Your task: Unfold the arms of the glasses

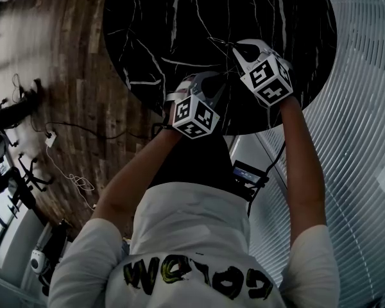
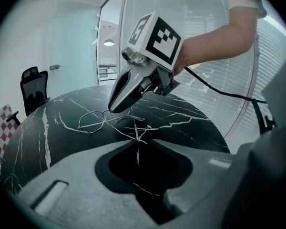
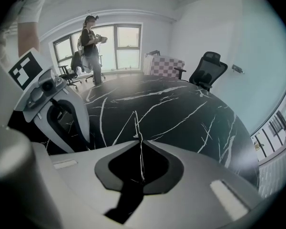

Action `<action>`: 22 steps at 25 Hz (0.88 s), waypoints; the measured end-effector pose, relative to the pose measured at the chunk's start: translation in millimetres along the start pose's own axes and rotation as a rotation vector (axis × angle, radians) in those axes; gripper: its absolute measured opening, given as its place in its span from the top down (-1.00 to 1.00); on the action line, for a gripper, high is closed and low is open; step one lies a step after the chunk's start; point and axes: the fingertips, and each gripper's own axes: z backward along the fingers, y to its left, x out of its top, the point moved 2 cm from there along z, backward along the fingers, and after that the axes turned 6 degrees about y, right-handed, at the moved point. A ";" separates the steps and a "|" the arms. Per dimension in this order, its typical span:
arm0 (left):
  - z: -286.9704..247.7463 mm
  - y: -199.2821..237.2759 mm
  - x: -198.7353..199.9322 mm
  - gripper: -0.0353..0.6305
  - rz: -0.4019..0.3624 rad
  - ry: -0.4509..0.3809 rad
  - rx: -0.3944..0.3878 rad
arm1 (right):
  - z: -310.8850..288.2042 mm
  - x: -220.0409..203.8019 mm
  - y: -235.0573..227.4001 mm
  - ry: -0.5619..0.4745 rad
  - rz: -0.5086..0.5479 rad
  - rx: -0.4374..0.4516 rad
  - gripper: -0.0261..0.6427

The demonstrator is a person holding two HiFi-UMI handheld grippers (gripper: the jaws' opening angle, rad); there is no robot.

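Thin wire-rimmed glasses (image 2: 92, 120) lie on the round black marble table (image 2: 33, 142). In the left gripper view my right gripper (image 2: 113, 110) comes down from above with its tips together on the frame beside the lens. My left gripper (image 2: 136, 129) sits close in front of the glasses, its jaws closed on a thin wire arm that runs back between them. In the head view the left gripper (image 1: 218, 77) and the right gripper (image 1: 236, 46) are close together near the table's near edge. The right gripper view shows its jaws (image 3: 138, 138) together, and the glasses are hidden under them.
A black office chair (image 2: 33, 87) and a checkered board (image 2: 2, 128) stand beyond the table. Another chair (image 3: 207, 70) is at the far side. A person (image 3: 91, 42) stands by the window. Cables (image 1: 70, 153) lie on the wooden floor at left. A glass wall with blinds (image 1: 366, 108) is at right.
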 end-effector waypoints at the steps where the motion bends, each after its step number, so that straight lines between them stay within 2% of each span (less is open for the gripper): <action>1: 0.0 -1.2 0.2 0.69 0.002 0.002 -0.001 | 0.3 0.0 0.2 0.000 0.003 0.000 0.88; 22: -8.3 -33.2 9.9 0.68 0.043 0.049 -0.014 | 1.1 -0.7 2.3 -0.011 0.005 -0.013 0.87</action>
